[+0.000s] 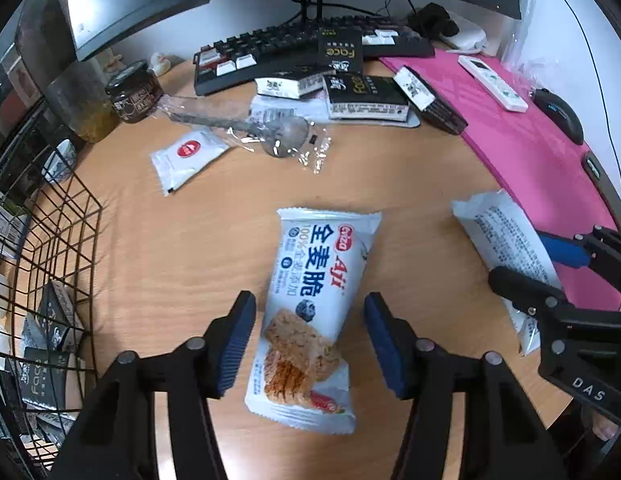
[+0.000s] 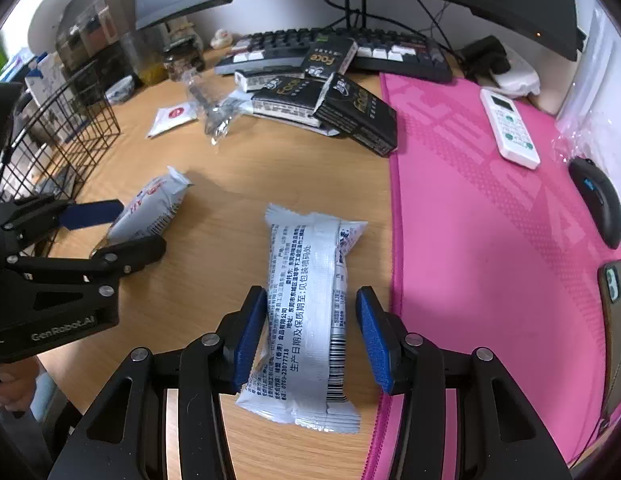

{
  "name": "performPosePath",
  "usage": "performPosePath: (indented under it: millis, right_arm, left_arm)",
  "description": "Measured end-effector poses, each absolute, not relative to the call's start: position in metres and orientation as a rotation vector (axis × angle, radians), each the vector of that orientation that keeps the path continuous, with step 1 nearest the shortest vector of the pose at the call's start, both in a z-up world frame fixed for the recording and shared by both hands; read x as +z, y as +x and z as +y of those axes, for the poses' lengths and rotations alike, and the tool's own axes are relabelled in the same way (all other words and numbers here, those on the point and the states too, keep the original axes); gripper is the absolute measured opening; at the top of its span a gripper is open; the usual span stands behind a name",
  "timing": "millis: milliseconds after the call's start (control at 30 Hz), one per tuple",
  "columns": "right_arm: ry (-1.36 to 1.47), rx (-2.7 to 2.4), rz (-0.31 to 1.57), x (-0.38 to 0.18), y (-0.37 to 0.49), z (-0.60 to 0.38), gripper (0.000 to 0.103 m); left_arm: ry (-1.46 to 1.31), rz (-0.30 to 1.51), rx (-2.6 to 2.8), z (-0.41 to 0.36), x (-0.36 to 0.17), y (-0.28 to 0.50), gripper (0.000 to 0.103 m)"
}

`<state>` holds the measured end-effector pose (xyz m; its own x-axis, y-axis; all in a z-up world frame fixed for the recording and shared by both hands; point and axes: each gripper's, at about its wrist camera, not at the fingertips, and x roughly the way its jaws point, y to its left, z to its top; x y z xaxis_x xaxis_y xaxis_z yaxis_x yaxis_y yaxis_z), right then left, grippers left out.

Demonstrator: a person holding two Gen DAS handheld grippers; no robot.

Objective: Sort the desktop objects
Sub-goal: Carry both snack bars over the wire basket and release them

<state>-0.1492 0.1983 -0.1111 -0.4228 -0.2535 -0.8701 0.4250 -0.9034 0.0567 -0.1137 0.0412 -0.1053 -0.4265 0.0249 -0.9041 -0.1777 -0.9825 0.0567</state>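
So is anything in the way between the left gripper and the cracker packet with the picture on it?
No, nothing visible is in the way. The cracker packet lies flat on the wooden desk, already between the open fingers of the left gripper. The blue pads stand clear of its sides, with only bare gaps there.
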Motion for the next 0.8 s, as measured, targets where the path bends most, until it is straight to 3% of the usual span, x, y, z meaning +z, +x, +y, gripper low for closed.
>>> performPosePath:
  millis: [100, 467, 800]
  right_arm:
    - [1.387, -2.348, 0.253, -0.110, -0.148, 0.197, 0.037]
    - [1.317, -2.362, 0.234, -0.088, -0.138, 0.194, 0.035]
    - [1.067, -2.280, 0.263, -0.020, -0.098, 0.128, 0.035]
  left_arm:
    - [-1.601, 0.211, 2.537, 0.042, -0.105, -0.114, 0.043]
    - [-1.517, 0.213, 2.601, 0.039, -0.075, -0.098, 0.040]
    - [-1.276, 0.100, 2.842, -0.022, 0.008, -0.046, 0.040]
